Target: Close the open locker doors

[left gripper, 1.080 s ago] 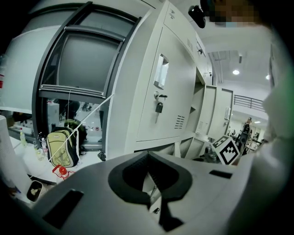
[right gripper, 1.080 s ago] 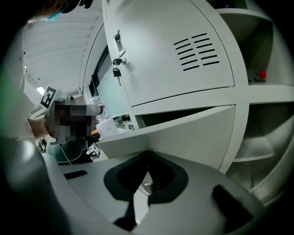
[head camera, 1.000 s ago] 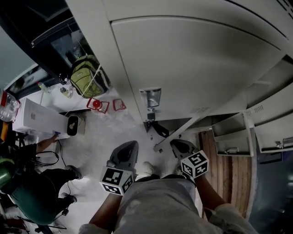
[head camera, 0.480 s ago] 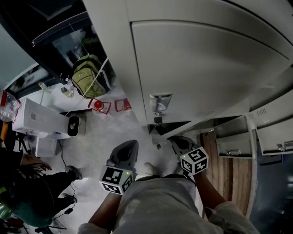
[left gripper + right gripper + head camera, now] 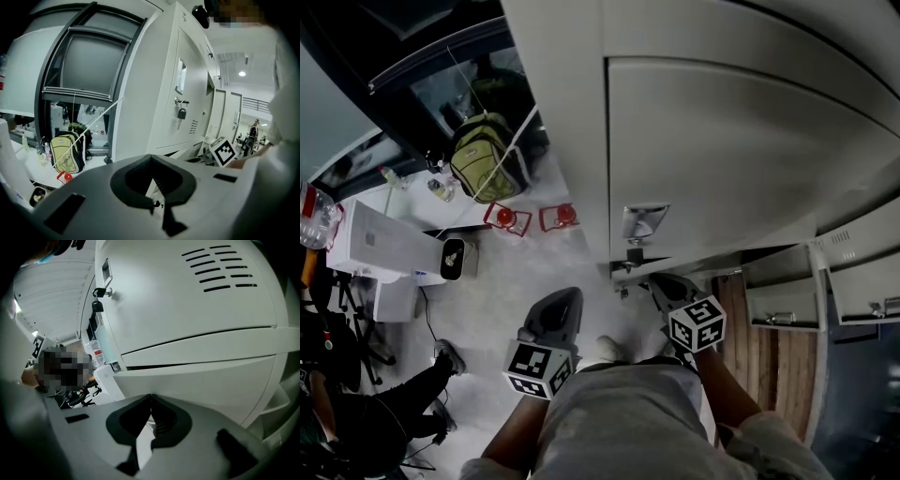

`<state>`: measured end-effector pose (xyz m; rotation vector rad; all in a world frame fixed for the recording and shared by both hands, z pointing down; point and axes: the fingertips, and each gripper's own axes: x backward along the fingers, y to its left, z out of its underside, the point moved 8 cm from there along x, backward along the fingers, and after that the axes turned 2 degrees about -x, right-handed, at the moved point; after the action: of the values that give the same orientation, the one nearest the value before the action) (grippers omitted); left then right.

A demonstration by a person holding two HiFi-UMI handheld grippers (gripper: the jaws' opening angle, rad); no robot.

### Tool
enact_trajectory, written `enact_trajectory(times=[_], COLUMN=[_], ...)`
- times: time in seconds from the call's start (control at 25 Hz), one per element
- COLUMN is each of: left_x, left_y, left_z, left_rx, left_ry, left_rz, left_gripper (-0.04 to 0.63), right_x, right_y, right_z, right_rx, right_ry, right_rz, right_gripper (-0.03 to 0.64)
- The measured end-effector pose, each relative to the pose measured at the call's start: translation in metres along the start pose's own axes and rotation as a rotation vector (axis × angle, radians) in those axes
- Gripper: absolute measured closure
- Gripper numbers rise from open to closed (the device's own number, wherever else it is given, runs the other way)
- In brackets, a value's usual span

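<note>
The right gripper [image 5: 661,284] has its jaws pressed together with nothing between them. Its tip is at the lower edge of the large grey locker door [image 5: 722,159], just beside the padlock [image 5: 635,251] hanging from the hasp. Held closed like this it works as a blunt pusher, and the door looks almost flush with the cabinet, so this push seems close to done. The left gripper [image 5: 561,309] is also closed and empty, held low by the person's waist and apart from the lockers, apparently idle. Further right a smaller locker door [image 5: 783,298] stands open with another beside it, probably the next to be closed. Underfoot is a pale speckled floor [image 5: 502,291]. Towards its far left side stand a green backpack [image 5: 486,155] and a white box [image 5: 380,242], below dark glazing.
</note>
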<state>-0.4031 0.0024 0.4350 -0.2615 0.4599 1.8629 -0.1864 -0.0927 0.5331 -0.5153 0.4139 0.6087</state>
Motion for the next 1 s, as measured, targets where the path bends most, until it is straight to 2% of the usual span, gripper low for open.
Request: enact_trajectory(times=[1.0], left_x=[0.008], left_y=[0.017], left_z=[0.005], left_rx=[0.016], left_ry=[-0.008], left_rz=[-0.03], left_gripper=[0.581], right_x=[-0.021], right_y=[-0.011], right_z=[-0.01], right_rx=[-0.036], right_ry=[-0.025], right_rz=[0.051], right_gripper=[0.589])
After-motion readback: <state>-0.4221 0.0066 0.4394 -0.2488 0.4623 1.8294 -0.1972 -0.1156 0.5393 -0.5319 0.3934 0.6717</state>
